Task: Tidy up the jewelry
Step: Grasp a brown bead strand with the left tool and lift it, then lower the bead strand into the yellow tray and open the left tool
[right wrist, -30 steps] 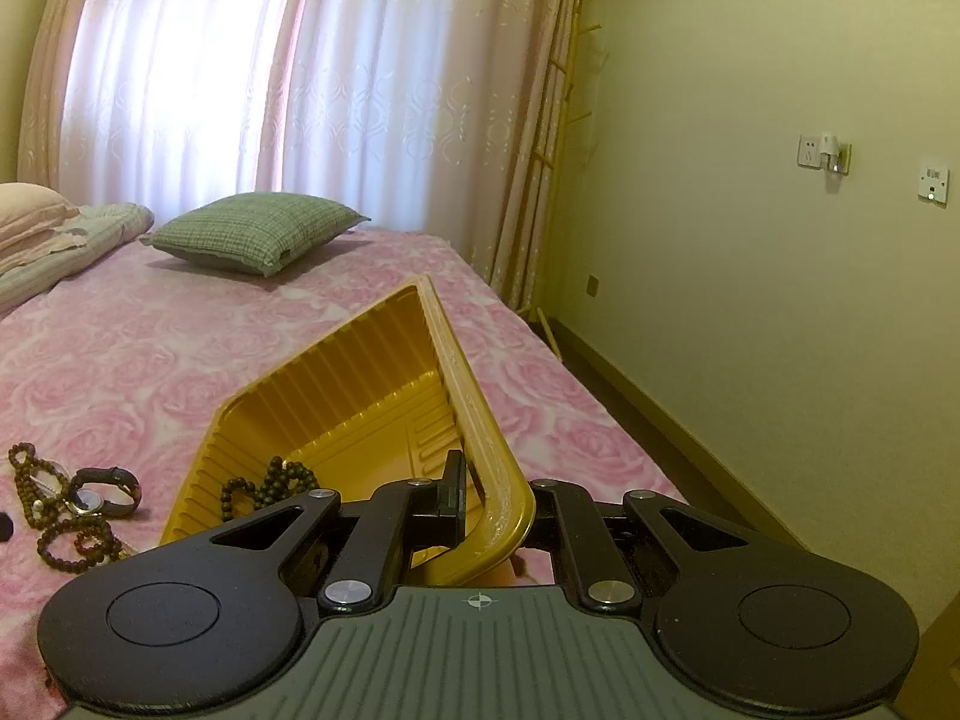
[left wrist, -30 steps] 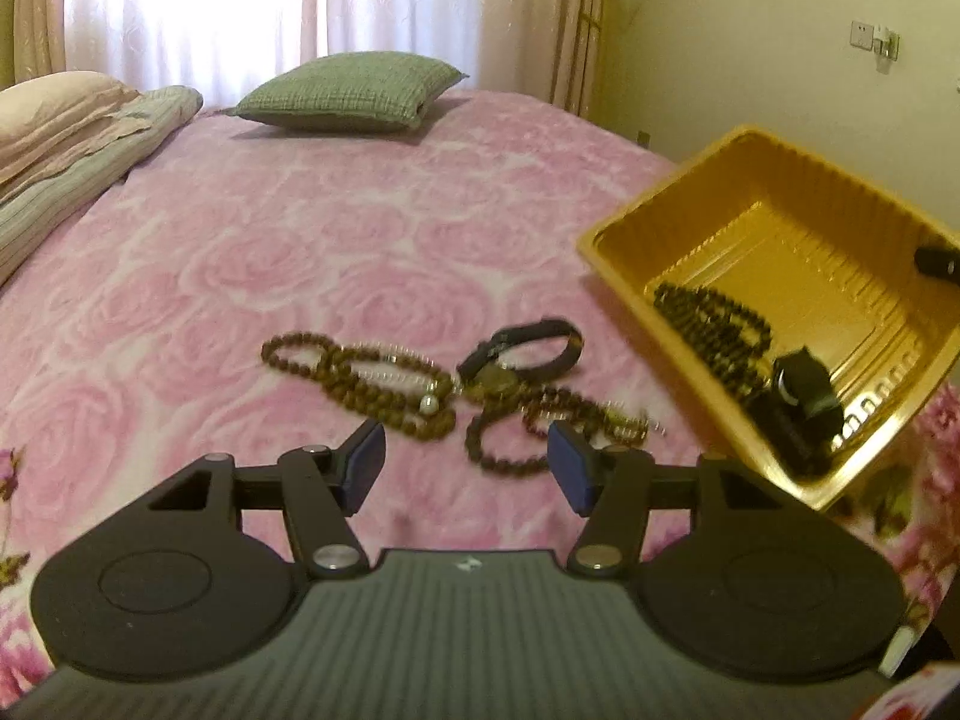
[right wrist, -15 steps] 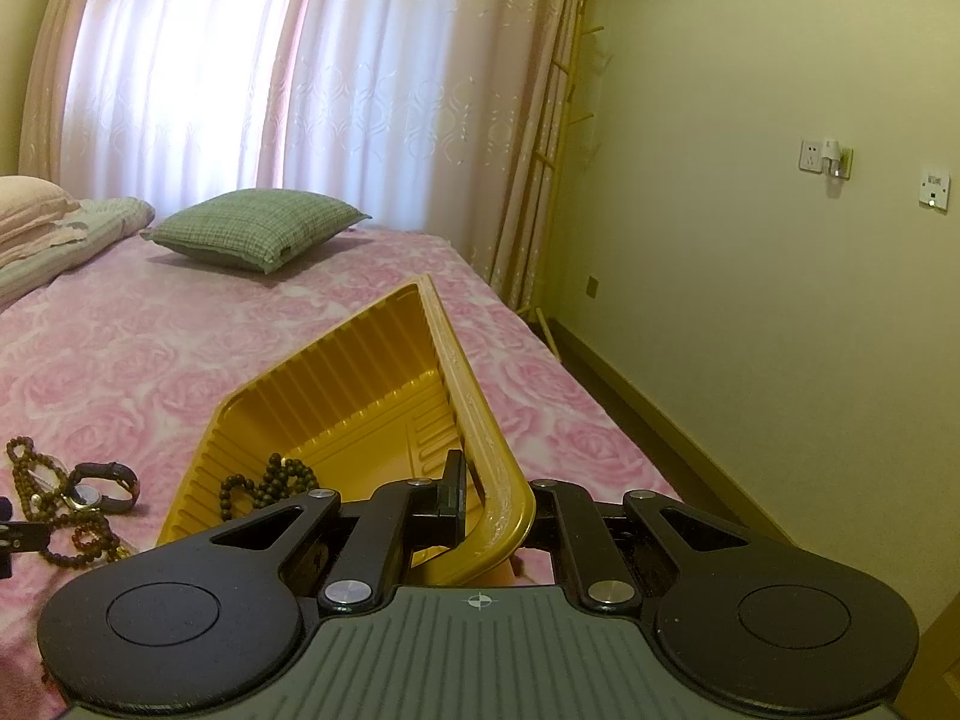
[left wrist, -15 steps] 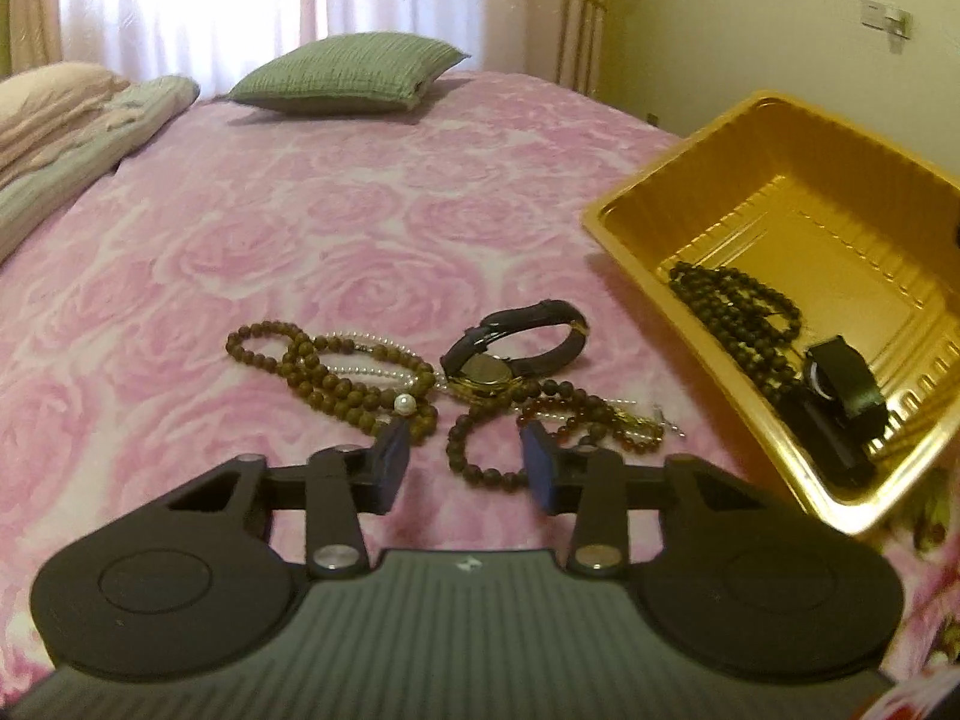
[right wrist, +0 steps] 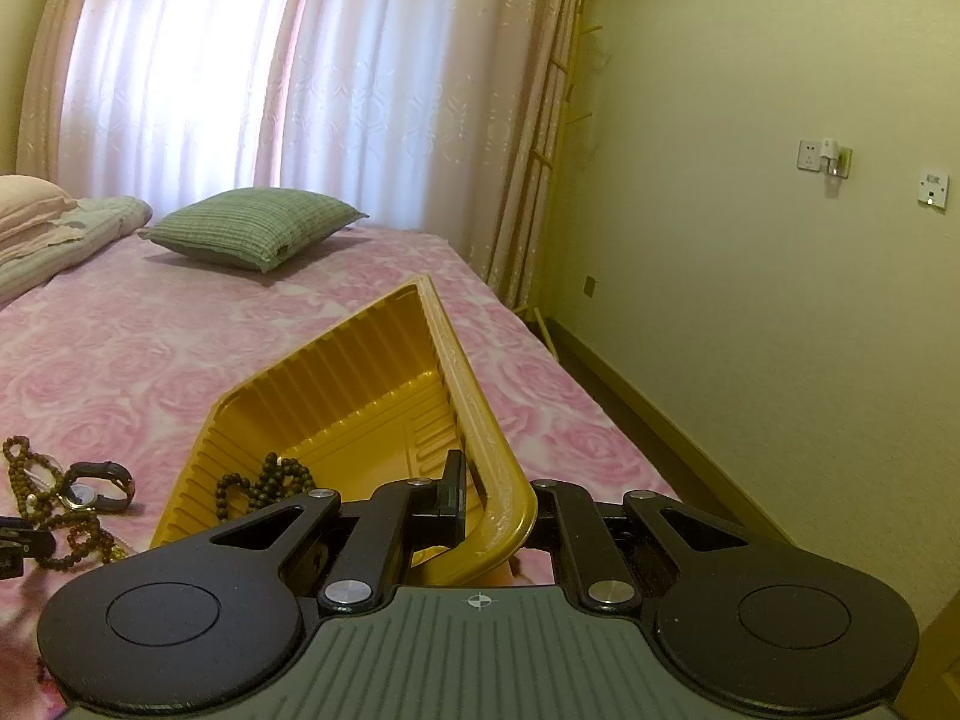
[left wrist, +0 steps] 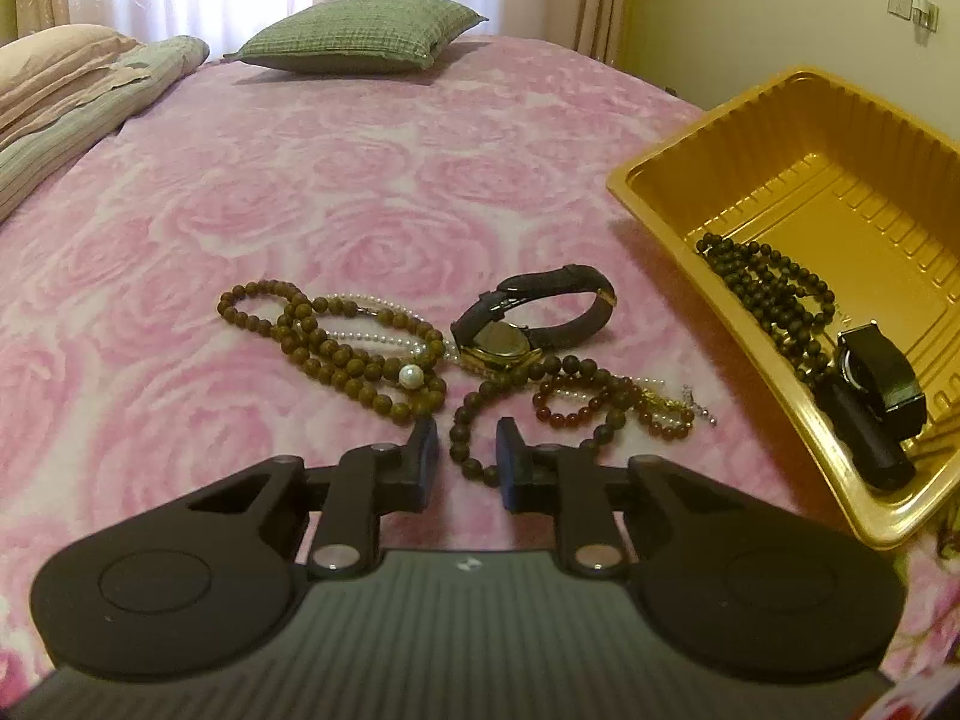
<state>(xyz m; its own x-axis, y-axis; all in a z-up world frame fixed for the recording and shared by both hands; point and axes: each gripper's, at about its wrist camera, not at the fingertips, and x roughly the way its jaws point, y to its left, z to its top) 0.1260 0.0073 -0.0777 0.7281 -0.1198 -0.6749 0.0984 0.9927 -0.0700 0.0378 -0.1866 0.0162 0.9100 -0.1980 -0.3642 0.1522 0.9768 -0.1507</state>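
A gold tray (left wrist: 648,204) sits tilted at the right of the pink bed, holding a dark bead string (left wrist: 774,288) and a black watch (left wrist: 882,378). On the bedspread lie a brown bead necklace (left wrist: 336,354), a pearl strand (left wrist: 384,336), a wristwatch (left wrist: 528,318) and a dark bead bracelet (left wrist: 576,402). My left gripper (left wrist: 467,456) is partly open, its fingers either side of the near loop of the dark bead bracelet. My right gripper (right wrist: 492,498) is shut on the tray's near corner rim (right wrist: 498,516), holding that side raised.
A green pillow (left wrist: 366,30) lies at the far end of the bed, folded bedding (left wrist: 66,96) at far left. Curtains (right wrist: 288,78) hang behind. The bed's right edge drops to the floor by a yellow wall (right wrist: 750,240). The left gripper's fingertip (right wrist: 18,540) shows at left.
My left gripper has moved forward and down to the jewelry pile and its jaws have narrowed around the dark bead bracelet. The right gripper still holds the tray rim.
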